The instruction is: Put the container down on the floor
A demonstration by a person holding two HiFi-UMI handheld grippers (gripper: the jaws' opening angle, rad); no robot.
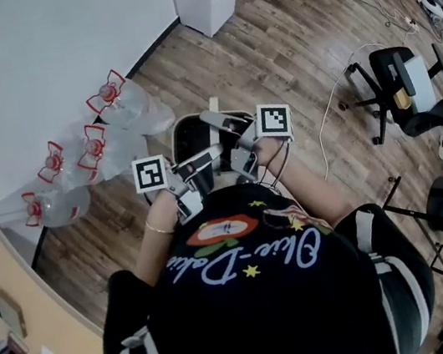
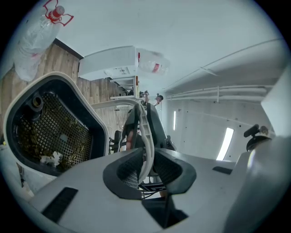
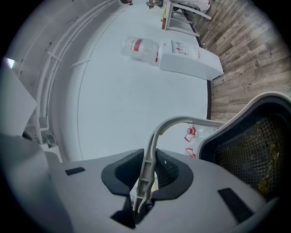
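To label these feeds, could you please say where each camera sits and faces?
Head view: on the person's head, facing steeply down at the white-rimmed black mesh container; shirt, forearms, left gripper, right gripper show.
Left gripper view: on the left gripper, along jaws clamping the grey plastic handle.
Right gripper view: on the right gripper, clamping that handle.
Gripper views share handle, container.

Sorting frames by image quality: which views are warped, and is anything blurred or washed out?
Left gripper view: heavy fisheye, black round border, wall pipes bowed, handle sharp. Right gripper view: same warp, wall pale and nearly featureless, container dark inside. Head view: milder bending at edges, even light, no hard shadows, floor sharp.
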